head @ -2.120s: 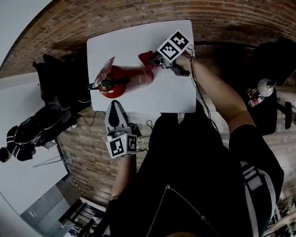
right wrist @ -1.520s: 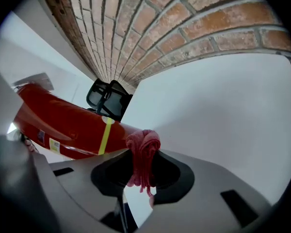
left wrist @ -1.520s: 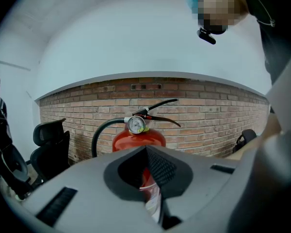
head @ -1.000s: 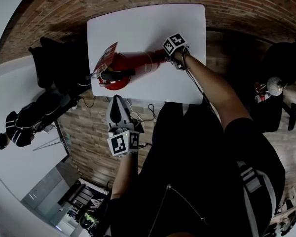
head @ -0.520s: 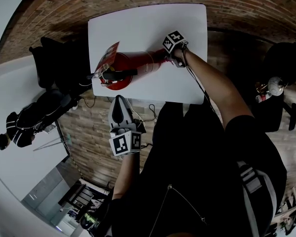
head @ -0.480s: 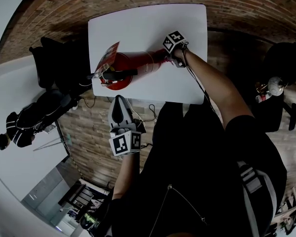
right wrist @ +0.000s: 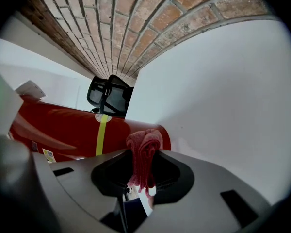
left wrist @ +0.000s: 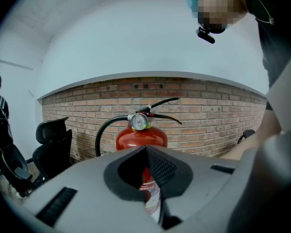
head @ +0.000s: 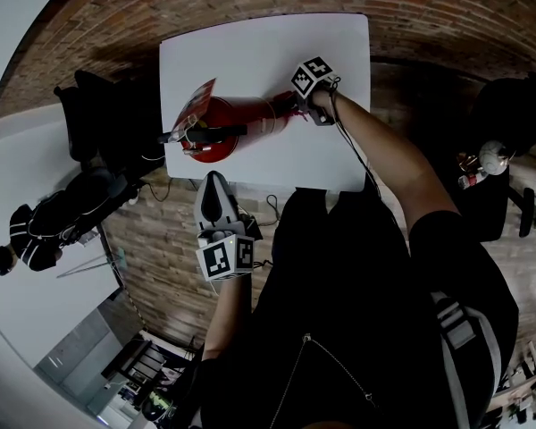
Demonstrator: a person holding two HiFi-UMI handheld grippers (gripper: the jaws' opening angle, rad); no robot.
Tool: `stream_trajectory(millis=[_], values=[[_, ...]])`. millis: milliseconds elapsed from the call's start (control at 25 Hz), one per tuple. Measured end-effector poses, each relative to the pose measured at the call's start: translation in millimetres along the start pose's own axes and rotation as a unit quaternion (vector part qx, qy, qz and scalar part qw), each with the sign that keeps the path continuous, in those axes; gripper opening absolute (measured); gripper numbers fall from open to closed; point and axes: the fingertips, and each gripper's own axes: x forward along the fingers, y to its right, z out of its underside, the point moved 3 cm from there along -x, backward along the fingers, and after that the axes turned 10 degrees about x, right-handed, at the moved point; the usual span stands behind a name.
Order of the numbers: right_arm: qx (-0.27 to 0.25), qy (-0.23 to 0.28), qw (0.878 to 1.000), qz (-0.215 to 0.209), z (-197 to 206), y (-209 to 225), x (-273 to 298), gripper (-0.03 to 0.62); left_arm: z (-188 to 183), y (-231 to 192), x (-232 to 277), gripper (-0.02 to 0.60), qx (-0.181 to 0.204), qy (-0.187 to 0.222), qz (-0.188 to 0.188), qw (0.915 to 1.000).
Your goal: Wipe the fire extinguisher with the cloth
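A red fire extinguisher [head: 241, 123] stands upright on the white table [head: 250, 52], its black handle and gauge [left wrist: 139, 122] on top. My right gripper [head: 288, 107] is low on the cylinder's side and shut on a folded red cloth [right wrist: 144, 154]. The cloth presses against the red body [right wrist: 72, 130] just past a yellow band. My left gripper [head: 213, 181] hangs off the table's near edge, pointing at the extinguisher [left wrist: 141, 136]. Its jaws are shut with nothing in them, and it does not touch the extinguisher.
A black hose [left wrist: 103, 132] curves down the extinguisher's left side, and a tag [head: 192, 105] hangs at its top. Black office chairs [head: 98, 123] stand left of the table. A person [head: 36, 231] is further left. A brick wall [left wrist: 208, 115] lies behind.
My right gripper has slid the cloth along the extinguisher's body toward its lower end, with little movement in the last half second. The left gripper has stayed put.
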Motion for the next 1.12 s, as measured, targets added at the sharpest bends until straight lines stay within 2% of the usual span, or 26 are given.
stream_trajectory(millis=[240, 600, 1120], values=[[0.003, 0.009, 1.000, -0.015, 3, -17, -11, 0.110, -11, 3, 0, 0.010, -0.012, 0.023, 0.006, 0.9997], [-0.004, 0.017, 1.000, -0.021, 4, -39, -24, 0.110, -9, 3, -5, 0.010, -0.007, 0.016, 0.000, 0.9998], [-0.009, 0.022, 1.000, -0.016, 9, -64, -38, 0.110, -20, 4, -10, 0.011, -0.014, 0.041, 0.005, 0.9990]])
